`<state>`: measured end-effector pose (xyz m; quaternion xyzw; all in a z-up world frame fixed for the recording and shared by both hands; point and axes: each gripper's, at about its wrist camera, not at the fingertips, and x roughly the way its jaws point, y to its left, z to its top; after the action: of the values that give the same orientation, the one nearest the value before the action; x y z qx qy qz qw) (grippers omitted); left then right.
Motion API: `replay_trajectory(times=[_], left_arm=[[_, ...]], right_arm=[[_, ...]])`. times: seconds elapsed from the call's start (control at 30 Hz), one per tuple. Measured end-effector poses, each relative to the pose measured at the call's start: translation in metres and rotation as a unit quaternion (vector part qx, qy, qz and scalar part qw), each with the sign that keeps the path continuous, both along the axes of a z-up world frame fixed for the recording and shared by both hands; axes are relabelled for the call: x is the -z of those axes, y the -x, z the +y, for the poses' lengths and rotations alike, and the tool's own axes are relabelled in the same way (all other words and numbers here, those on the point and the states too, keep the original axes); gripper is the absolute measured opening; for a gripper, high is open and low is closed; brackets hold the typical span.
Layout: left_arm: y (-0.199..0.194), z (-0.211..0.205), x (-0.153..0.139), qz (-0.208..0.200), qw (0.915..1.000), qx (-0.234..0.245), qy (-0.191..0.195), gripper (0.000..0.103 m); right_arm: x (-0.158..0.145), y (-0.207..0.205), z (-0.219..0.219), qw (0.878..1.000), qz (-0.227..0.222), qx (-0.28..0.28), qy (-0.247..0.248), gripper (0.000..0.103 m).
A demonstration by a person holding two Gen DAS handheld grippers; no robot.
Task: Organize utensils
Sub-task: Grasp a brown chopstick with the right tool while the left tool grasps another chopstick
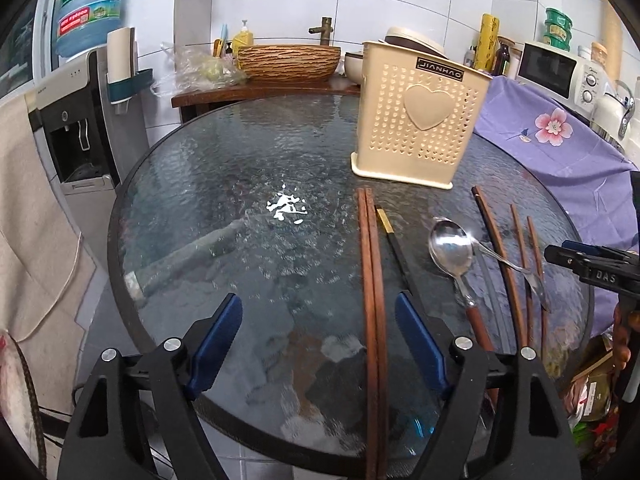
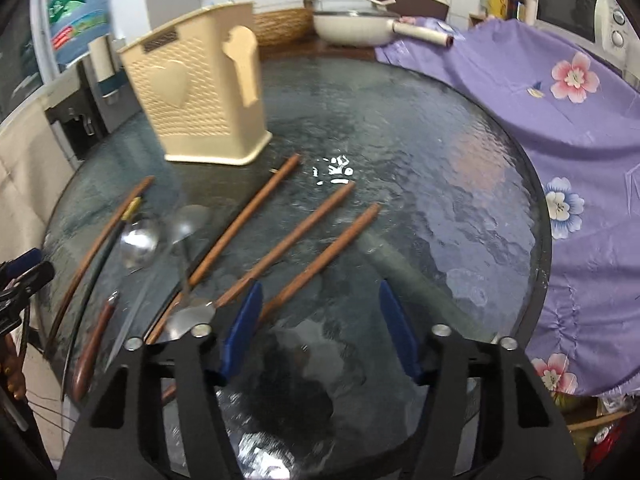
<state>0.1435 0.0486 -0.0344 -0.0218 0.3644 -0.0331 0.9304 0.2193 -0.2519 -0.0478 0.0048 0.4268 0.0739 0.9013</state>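
Note:
Utensils lie loose on a round glass table. A cream perforated utensil holder stands upright behind them. My left gripper is open. A pair of brown chopsticks runs between its pads, close to the right one, untouched. Right of them lie a black chopstick, a wooden-handled spoon, a metal spoon and more brown chopsticks. My right gripper is open over bare glass. One brown chopstick ends beside its left pad.
A purple floral cloth covers the surface right of the table. A water dispenser stands to the left. A wooden basin, a white pan and a microwave sit behind. Each view shows the table's near rim below its own gripper.

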Motion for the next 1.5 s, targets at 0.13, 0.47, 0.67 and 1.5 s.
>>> replay_trajectory(times=[0.13,0.47,0.67,1.5], left_arm=[[-0.012,-0.002,-0.002,0.002,0.9999,0.007,-0.012,0.074],[-0.051,-0.019,0.003,0.027,0.9982,0.046,-0.030,0.064],[-0.061,-0.024,0.013,0.044,0.9968,0.053,-0.041,0.056],[-0.120,-0.036,0.015,0.088,0.9879,0.087,-0.094,0.043]], right_arm=[[0.008,-0.020,-0.012,0.999,0.025,0.021,-0.018,0.046],[0.010,-0.045,-0.005,0.999,0.041,0.030,0.009,0.031],[0.011,-0.046,0.002,0.999,0.036,0.019,0.035,0.029],[0.009,-0.082,0.017,0.999,0.053,0.014,0.001,0.014]])
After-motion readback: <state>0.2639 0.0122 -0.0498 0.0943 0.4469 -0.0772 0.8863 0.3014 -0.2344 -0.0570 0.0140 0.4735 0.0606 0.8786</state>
